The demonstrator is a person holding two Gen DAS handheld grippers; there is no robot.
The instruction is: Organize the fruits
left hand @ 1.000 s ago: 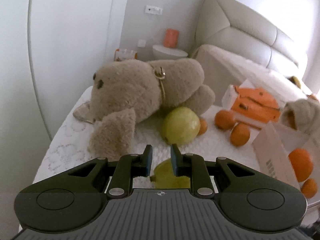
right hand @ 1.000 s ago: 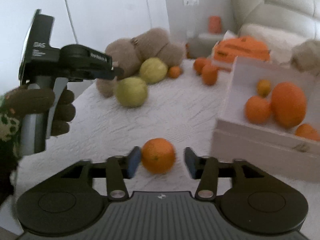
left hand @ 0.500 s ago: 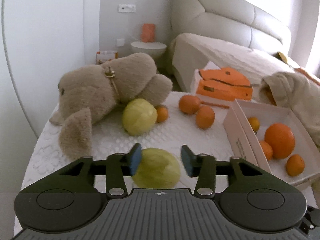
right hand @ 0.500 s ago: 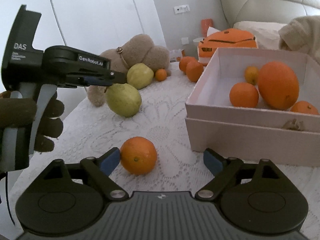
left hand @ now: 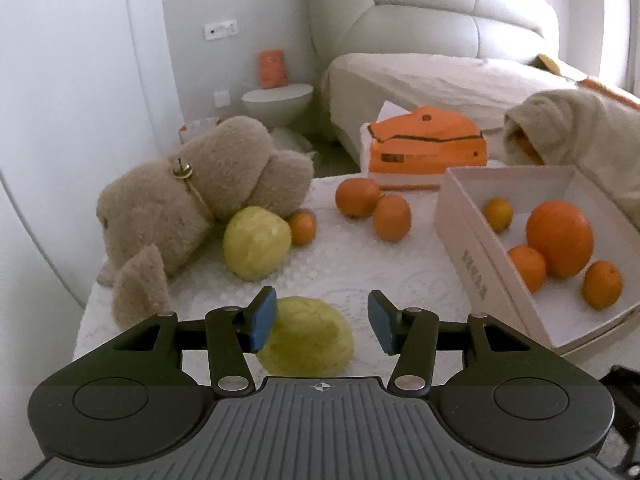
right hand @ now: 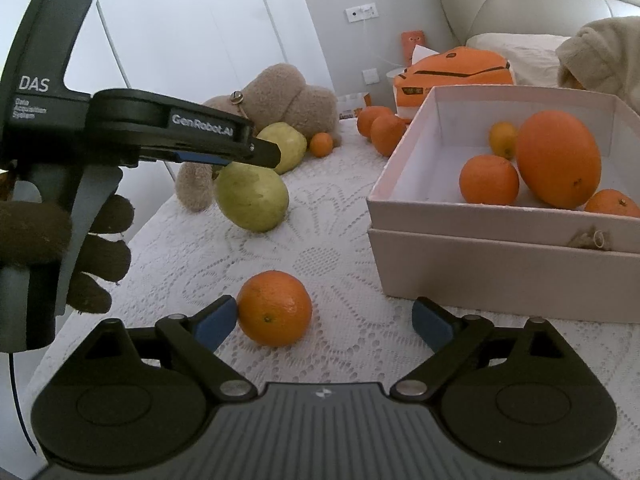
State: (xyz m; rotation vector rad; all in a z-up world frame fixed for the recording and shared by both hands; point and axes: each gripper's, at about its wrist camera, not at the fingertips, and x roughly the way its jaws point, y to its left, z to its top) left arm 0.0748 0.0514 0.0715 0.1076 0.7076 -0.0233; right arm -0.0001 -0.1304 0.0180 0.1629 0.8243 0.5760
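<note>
My left gripper [left hand: 322, 320] is opening, its pads on either side of a yellow-green fruit [left hand: 306, 336] that lies on the white lace cover. The fruit sits close to the left pad and clear of the right one. From the right wrist view, that left gripper [right hand: 266, 154] hangs just over the same fruit [right hand: 252, 196], held by a gloved hand [right hand: 80, 248]. My right gripper [right hand: 323, 322] is also opening, wide around an orange [right hand: 276, 308] that rests on the cover next to its left pad. A pale box [right hand: 480, 272] to the right holds several oranges [right hand: 558, 158].
A tan plush dog [left hand: 192, 200] lies at the back left, with a second yellow-green fruit [left hand: 256, 248] and a small orange [left hand: 302, 226] against it. Two loose oranges [left hand: 356, 196] sit by an orange case [left hand: 424, 148]. The box [left hand: 472, 248] stands at the right.
The left gripper went from shut to open and rolled level, so the yellow-green fruit now lies between its pads. The right gripper spread much wider around the orange, which stayed on the cover.
</note>
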